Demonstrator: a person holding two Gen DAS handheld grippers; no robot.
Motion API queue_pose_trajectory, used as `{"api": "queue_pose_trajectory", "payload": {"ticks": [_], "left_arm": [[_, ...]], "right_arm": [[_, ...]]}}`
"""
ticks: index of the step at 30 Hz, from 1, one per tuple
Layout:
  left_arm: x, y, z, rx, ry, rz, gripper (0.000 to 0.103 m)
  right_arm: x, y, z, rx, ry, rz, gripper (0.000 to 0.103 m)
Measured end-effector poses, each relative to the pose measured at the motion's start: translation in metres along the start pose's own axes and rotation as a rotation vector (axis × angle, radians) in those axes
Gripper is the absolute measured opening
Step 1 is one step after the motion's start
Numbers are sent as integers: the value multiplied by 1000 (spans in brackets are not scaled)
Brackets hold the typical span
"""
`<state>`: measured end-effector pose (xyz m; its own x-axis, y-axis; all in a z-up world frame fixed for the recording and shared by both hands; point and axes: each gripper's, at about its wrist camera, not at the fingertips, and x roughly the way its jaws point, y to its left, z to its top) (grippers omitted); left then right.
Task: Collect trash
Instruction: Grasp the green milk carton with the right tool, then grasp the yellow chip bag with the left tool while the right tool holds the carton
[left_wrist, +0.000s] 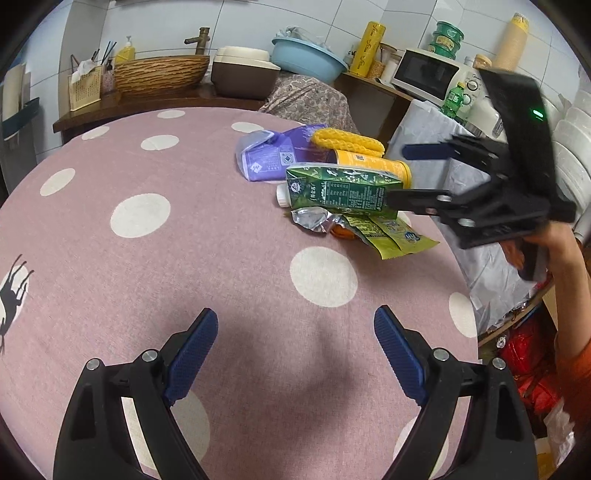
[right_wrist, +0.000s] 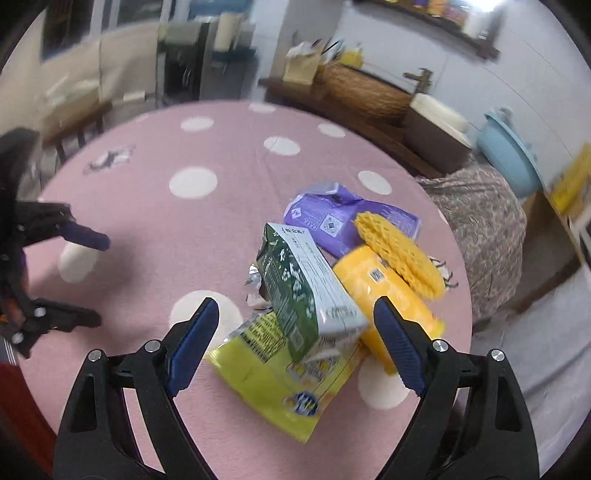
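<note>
A pile of trash lies at the far right of the pink dotted tablecloth (left_wrist: 184, 258): a green carton (left_wrist: 343, 188) (right_wrist: 299, 288), a yellow can (left_wrist: 373, 166) (right_wrist: 384, 295), a purple pouch (left_wrist: 269, 155) (right_wrist: 332, 218), a yellow foam net (left_wrist: 347, 140) (right_wrist: 402, 258) and a yellow-green snack bag (left_wrist: 391, 232) (right_wrist: 273, 373). My right gripper (left_wrist: 397, 175) (right_wrist: 295, 304) hovers open over the carton without pressing on it. My left gripper (left_wrist: 295, 314) (right_wrist: 102, 280) stands open over bare cloth, apart from the pile.
A crumpled foil wrapper (left_wrist: 314, 218) pokes out under the carton. Behind the table are a cloth-covered chair (left_wrist: 306, 99), a woven basket (left_wrist: 159, 74), a blue basin (left_wrist: 306, 59) and a microwave (left_wrist: 424, 74). A pale plastic sheet (left_wrist: 436, 125) and a red bag (left_wrist: 528, 354) lie past the right edge.
</note>
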<state>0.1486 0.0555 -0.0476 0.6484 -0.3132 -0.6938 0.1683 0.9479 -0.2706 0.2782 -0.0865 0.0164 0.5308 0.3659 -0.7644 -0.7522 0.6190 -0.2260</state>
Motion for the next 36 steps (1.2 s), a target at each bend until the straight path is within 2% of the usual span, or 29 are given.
{"api": "queue_pose_trajectory", "payload": {"ticks": [5, 9, 15, 18, 21, 28, 36], "left_arm": [[4, 2, -3, -8, 13, -13, 85], [5, 3, -5, -20, 17, -29, 85], [7, 2, -5, -18, 21, -40, 85], [9, 3, -5, -25, 22, -45, 85], [10, 3, -5, -25, 24, -48, 85], [13, 0, -1, 0, 30, -49, 85], [17, -9, 7, 22, 28, -54, 85]], "right_arm": [[48, -1, 11, -122, 172, -10, 80], [67, -4, 17, -148, 249, 17, 68], [90, 6, 18, -223, 355, 18, 66], [102, 8, 17, -218, 390, 33, 57], [98, 7, 18, -180, 360, 48, 57], [57, -10, 13, 11, 207, 117, 52], [17, -14, -16, 155, 60, 149, 52]]}}
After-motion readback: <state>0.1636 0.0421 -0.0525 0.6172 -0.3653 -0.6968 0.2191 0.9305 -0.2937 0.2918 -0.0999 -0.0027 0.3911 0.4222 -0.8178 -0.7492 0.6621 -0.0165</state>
